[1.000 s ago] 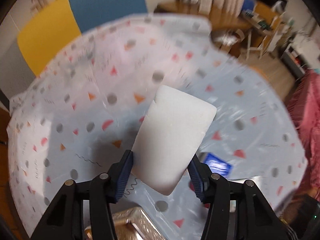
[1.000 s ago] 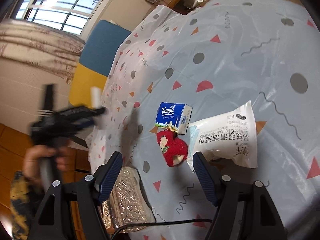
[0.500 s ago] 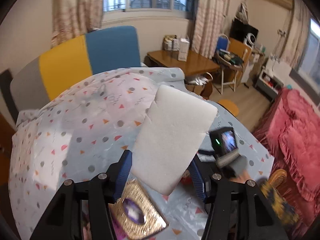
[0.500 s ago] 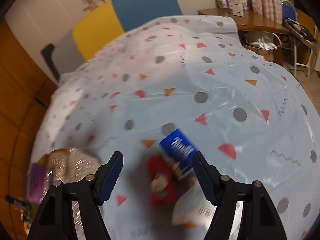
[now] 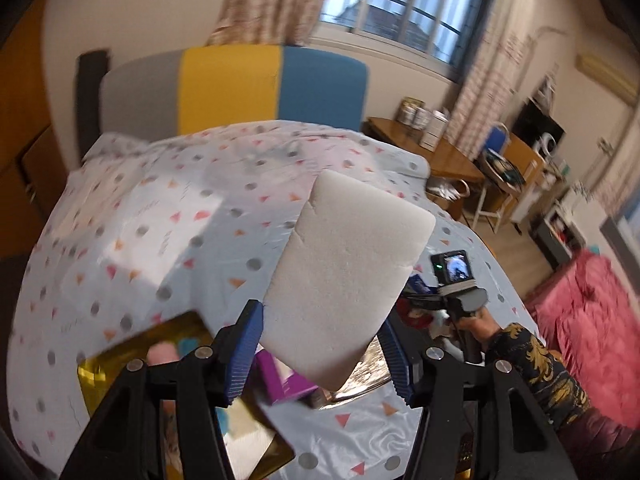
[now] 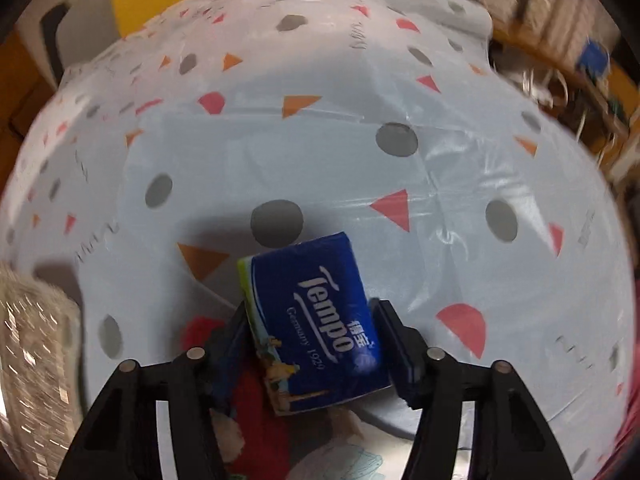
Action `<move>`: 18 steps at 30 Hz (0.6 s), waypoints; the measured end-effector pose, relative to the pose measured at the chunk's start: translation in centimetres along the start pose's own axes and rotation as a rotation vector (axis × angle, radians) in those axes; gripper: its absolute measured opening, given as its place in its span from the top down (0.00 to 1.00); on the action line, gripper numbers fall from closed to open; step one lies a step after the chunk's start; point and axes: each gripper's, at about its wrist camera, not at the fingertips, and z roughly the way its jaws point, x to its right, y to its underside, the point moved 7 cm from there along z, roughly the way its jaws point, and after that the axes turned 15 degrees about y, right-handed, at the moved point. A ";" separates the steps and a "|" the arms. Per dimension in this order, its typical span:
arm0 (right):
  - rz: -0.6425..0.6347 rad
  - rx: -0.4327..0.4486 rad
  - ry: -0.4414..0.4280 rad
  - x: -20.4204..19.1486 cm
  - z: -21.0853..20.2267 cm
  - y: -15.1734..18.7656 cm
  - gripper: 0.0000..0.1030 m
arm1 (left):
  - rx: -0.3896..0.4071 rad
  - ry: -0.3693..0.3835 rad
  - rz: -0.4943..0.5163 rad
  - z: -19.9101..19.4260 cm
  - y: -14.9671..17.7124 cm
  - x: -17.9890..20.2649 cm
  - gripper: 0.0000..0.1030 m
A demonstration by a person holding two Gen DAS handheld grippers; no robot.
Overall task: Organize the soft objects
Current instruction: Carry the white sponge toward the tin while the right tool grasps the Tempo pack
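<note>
Left gripper clamped on a white rectangular foam sponge, both blue ribbed pads pressed into its lower sides, the block held tilted well above the table. Beneath it, an open gold foil box with pink and turquoise soft things inside, too blurred to name, and a purple packet just beside it.

Right gripper pointed steeply down over a blue Tempo tissue pack, jaws just closing, the pack squarely between them. Right pad seemingly touching the pack's edge, left pad close against the other side; firm grip not possible to confirm. Just under and left of the pack, a red plush toy, partly hidden by the left finger.

Probably best done by closing on the pack's two long sides only, keeping the left finger clear of the red plush so both do not lift together. Squeezed just enough to hold without crushing the soft wrap, then raised straight up before swinging toward the box. For the sponge, lowered into free space in the gold box before letting go, since a drop from height would likely bounce it out.

Everything laid on a glossy pale blue tablecloth printed with grey dots and red and orange triangles, creased and likely slippery. Beyond the table, a chair back in grey, yellow and blue, a curtained window, a wooden desk with tins, and a pink-red cover at the right. A person's patterned sleeve visible behind the right gripper in the left wrist view.
</note>
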 end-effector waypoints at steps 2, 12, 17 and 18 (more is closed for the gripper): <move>-0.022 0.014 0.020 -0.1 -0.3 0.4 0.46 | 0.005 -0.005 -0.048 -0.5 1.3 -1.8 0.43; 0.202 0.064 -0.014 2.9 -2.6 0.4 0.46 | 0.002 -0.083 -0.220 0.2 8.8 -8.8 0.43; 0.248 0.220 0.009 3.4 -7.2 0.0 0.46 | 0.027 -0.177 -0.223 1.0 11.6 -10.2 0.43; 0.245 0.239 -0.003 3.1 -8.1 0.0 0.46 | 0.035 -0.196 -0.219 1.0 11.9 -10.3 0.43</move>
